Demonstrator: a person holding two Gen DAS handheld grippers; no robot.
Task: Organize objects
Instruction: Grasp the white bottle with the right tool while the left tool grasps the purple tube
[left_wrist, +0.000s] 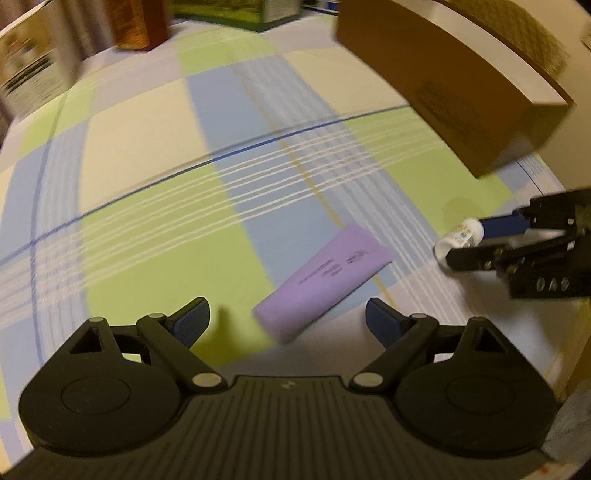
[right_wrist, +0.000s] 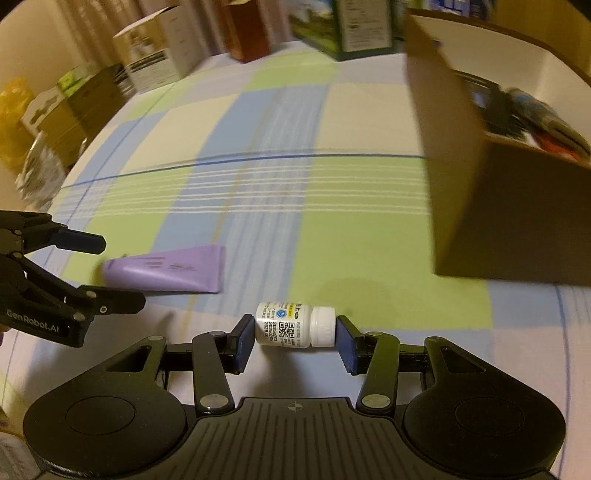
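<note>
The right tongs clamp the small white bottle lengthwise at lower centre — next, probably, the cardboard box at right — while the left tongs gape over the purple tube.

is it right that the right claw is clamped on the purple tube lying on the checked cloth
Not quite: the right claw is clamped on the small white bottle. The purple tube lies free on the checked cloth, as the right wrist view shows.
</note>
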